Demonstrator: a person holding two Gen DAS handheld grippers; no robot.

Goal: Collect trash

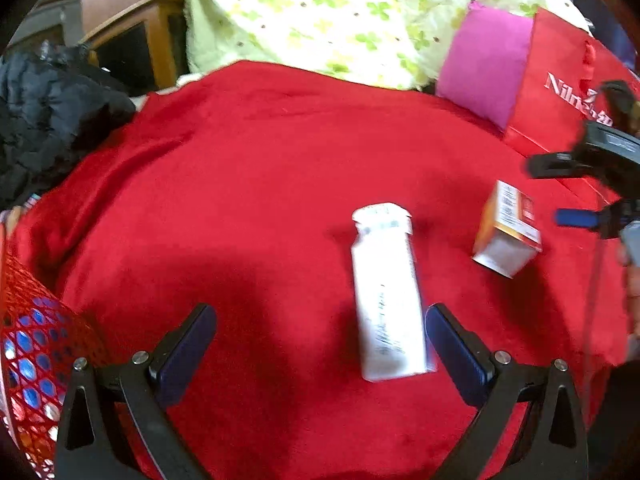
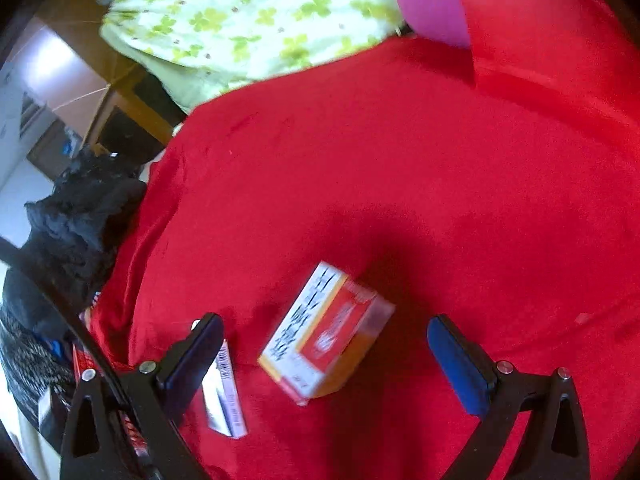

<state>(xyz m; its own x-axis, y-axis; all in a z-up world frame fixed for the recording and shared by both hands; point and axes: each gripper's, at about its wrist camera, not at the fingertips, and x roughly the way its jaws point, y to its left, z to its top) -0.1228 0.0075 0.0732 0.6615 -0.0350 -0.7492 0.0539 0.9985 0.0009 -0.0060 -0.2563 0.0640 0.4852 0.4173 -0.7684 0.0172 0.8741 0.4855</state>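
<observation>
A long white carton [image 1: 387,296] lies on the red blanket [image 1: 260,168], just inside the right finger of my open left gripper [image 1: 320,344], which holds nothing. To its right sits a small orange and white box [image 1: 507,230]. My right gripper [image 1: 560,192] shows at the right edge of the left wrist view, close to that box. In the right wrist view the orange box [image 2: 326,332] lies between the spread fingers of my open right gripper [image 2: 326,354]. The white carton [image 2: 224,392] sits by its left finger, partly hidden.
A red mesh basket [image 1: 28,344] stands at the lower left. A black jacket [image 1: 48,120] lies at the left edge of the blanket. Behind are a green clover-print quilt [image 1: 320,12], a pink cushion [image 1: 486,66] and a red paper bag [image 1: 560,92] with white lettering.
</observation>
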